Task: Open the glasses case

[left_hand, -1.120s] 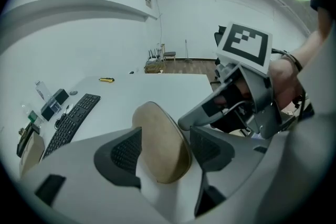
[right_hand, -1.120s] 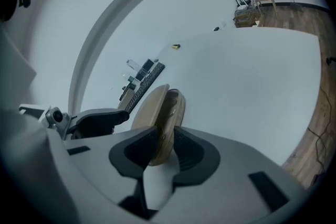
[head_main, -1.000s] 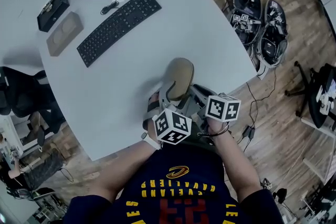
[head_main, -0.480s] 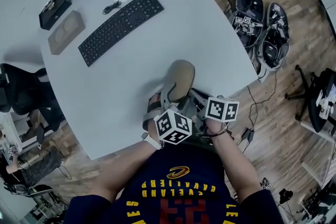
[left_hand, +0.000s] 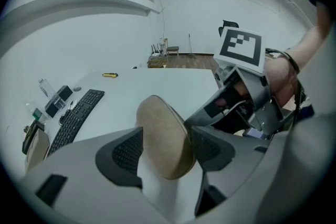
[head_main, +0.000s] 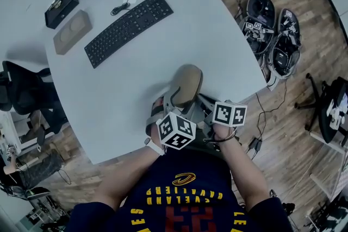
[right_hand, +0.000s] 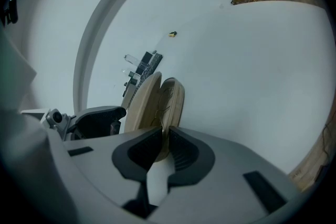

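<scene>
Case: tan glasses case, lower centre of head view, held on edge above white table near its front rim, shells parted by a crack.
Left gripper: jaws moderately apart, clamped across case body.
Right gripper: jaws almost together, pinching thin lip of one shell.
Risk, slip: probable loss of narrow pinch on smooth lip under a fast pull, with lid snapping shut.
Risk, drop: case levered out of left clamp by twisting, then off rim onto wooden floor.
Surroundings: keyboard upper left, well apart.

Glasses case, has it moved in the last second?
No. The glasses case keeps its place against the keyboard; only the head camera shifted.
</scene>
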### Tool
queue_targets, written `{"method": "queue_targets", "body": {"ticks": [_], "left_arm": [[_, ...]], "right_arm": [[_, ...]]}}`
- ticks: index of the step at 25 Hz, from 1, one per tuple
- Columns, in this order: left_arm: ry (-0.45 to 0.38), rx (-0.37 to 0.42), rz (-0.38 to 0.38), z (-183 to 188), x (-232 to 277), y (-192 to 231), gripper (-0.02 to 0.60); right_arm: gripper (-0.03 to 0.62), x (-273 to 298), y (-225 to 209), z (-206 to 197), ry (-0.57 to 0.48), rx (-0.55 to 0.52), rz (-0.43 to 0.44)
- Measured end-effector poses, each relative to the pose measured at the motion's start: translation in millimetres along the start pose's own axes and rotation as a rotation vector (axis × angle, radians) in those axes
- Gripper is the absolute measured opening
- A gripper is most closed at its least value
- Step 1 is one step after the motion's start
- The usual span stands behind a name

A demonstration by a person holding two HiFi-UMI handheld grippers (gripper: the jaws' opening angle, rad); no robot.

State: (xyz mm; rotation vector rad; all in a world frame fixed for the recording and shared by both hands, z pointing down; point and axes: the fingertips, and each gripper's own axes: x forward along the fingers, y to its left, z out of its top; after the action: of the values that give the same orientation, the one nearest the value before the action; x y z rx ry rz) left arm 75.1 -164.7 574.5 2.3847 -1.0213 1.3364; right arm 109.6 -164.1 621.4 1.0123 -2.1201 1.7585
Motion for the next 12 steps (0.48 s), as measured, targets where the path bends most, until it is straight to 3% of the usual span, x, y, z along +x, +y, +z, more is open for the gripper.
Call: {"method": "queue_targets", "body": {"ticks": [12], "left_arm": [[-0.018,-0.015,0.045,0,-20,21,0.295]], "right_arm": [[0.054,2,1,-1,-0.001,-0.014,-0.01]]}}
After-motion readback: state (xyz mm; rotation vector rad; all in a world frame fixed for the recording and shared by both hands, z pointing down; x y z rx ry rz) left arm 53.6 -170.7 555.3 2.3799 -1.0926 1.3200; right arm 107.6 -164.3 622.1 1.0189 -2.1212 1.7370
